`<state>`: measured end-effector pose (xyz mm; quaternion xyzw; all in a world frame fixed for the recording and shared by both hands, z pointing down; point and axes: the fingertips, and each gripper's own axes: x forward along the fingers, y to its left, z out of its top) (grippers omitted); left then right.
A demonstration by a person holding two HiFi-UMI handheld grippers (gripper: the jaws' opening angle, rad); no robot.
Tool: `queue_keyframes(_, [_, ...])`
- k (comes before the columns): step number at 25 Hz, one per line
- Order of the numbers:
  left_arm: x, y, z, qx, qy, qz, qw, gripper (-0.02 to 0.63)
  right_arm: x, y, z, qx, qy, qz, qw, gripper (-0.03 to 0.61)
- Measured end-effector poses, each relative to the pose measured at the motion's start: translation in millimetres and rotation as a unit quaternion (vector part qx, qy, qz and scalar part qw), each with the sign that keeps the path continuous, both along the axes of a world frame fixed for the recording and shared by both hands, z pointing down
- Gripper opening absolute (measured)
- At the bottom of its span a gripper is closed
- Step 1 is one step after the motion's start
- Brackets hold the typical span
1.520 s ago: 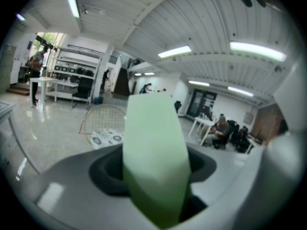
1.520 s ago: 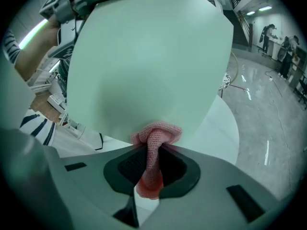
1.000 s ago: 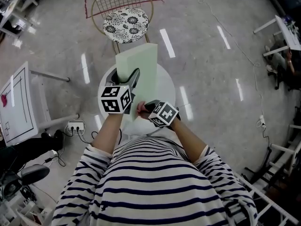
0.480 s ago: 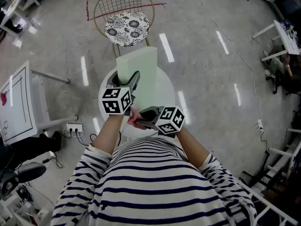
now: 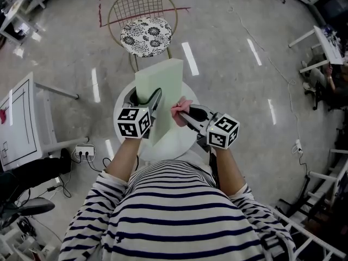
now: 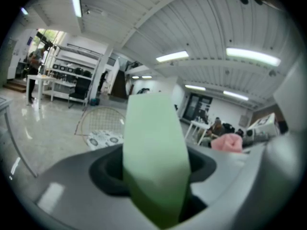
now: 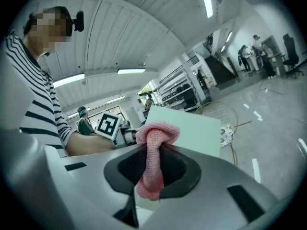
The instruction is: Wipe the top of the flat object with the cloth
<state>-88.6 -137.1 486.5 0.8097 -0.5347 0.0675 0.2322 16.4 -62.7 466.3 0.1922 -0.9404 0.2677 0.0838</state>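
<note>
Head view: we hold a pale green, flat rectangular foam slab (image 5: 163,80) in the left gripper (image 5: 156,95), jaws clamped across the slab's thickness at its left long edge. The left gripper view confirms this: the green slab fills the gap between the jaws.

The slab is raised and tilted over the small round white table (image 5: 191,94). Its far end reaches past the table's far edge and its near end points at the near edge. We cannot tell whether the near end rests on the tabletop.

The right gripper (image 5: 189,113) is closed on a bunched pink knitted cloth (image 5: 179,109), pinched between the jaws with a wad sticking out in front. The wad sits at the slab's right long edge, about midway along; contact cannot be confirmed.

A gold wire chair with a floral cushion (image 5: 144,36) stands beyond the table's far edge.
</note>
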Motion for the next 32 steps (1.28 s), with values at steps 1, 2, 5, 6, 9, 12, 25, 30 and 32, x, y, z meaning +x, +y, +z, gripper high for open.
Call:
queue_keyframes(1, [1.7, 1.6, -1.5, 0.005, -0.001, 0.007, 1.0, 0.288, 2.8, -7.5, -7.2, 0.013, -0.002, 0.018, 1.0, 0.057])
queue_keyframes(2, [4.1, 3.6, -3.1, 0.012, -0.002, 0.016, 0.9998, 0.288, 5.1, -13.3, -14.3, 0.026, -0.004, 0.035, 0.999, 0.057])
queue_keyframes(5, [14.7, 12.9, -7.9, 0.041, -0.008, 0.055, 0.9976, 0.288, 11.1, -22.0, -34.0, 0.069, -0.009, 0.073, 0.995, 0.057])
queue_keyframes(6, [18.6, 17.0, -9.6, 0.053, -0.009, 0.07, 0.9961, 0.288, 13.2, -23.2, -40.4, 0.084, -0.009, 0.083, 0.993, 0.057])
queue_keyframes(9, [29.7, 33.3, -15.2, 0.094, -0.014, 0.116, 0.9887, 0.287, 19.0, -24.8, -59.1, 0.123, -0.006, 0.106, 0.987, 0.057])
queue_keyframes(12, [38.7, 54.1, -19.7, 0.128, -0.025, 0.166, 0.9775, 0.288, 21.1, -26.6, -77.8, 0.142, -0.009, 0.119, 0.983, 0.057])
queue_keyframes(25, [19.8, 122.7, -2.5, 0.125, -0.065, 0.247, 0.9588, 0.29, -48.8, 13.6, -86.1, 0.161, 0.041, 0.054, 0.985, 0.057])
queue_keyframes(30, [10.0, 142.9, 13.5, 0.103, -0.083, 0.268, 0.9543, 0.291, -75.2, 34.6, -66.9, 0.176, 0.104, 0.023, 0.979, 0.057])
queue_keyframes(32, [7.4, 150.3, 22.2, 0.092, -0.098, 0.282, 0.9501, 0.291, -81.9, 43.1, -59.5, 0.18, 0.12, 0.016, 0.976, 0.057])
